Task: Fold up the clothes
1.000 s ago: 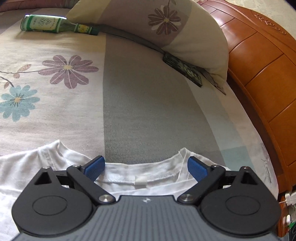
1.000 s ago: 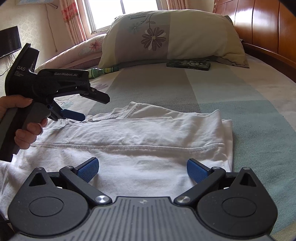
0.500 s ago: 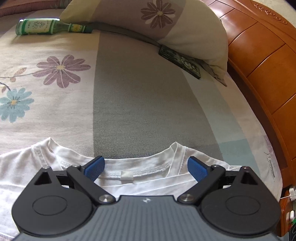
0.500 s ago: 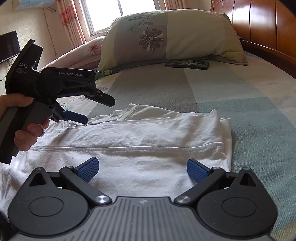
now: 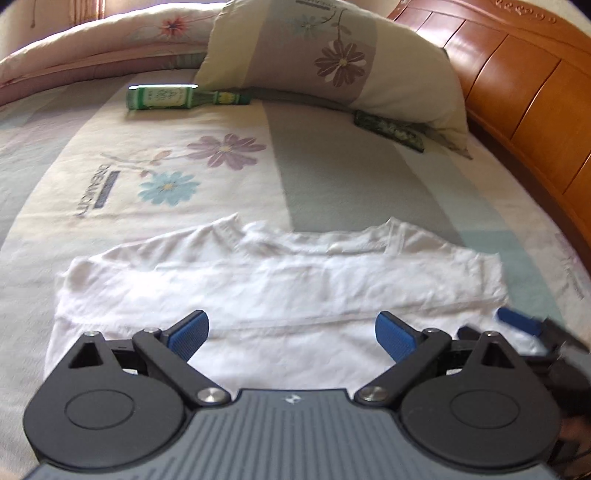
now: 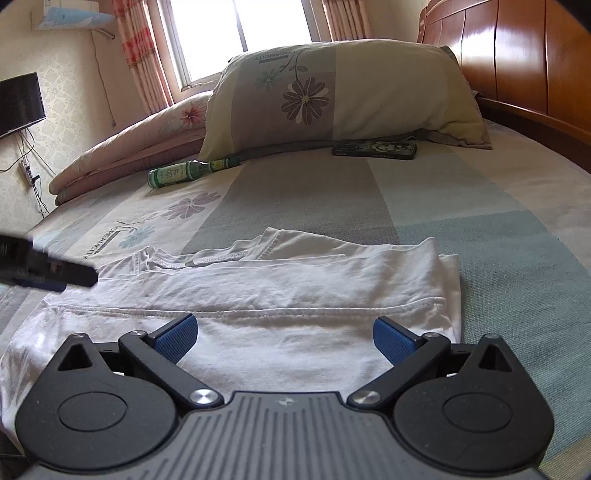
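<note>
Bed [image 6: 480, 192] with striped floral sheet fills the scene. Glossy wooden headboard [image 6: 517, 55] far right. Floral pillow [image 6: 343, 96] leans on it, folded pink quilt [image 6: 129, 155] to its left. Bright window [image 6: 240, 33] at far wall, red-striped curtains [image 6: 144, 55]. Patterned wallpaper, dark TV [image 6: 18, 103] on left wall, cables hanging below.

A green glass bottle [image 6: 188, 172] lay on its side on the floral bedsheet [image 6: 461, 192], near a large flowered pillow [image 6: 343, 96]. A dark patterned case [image 6: 375, 149] rested flat just before the pillow, beside the wooden headboard [image 6: 517, 55].
</note>
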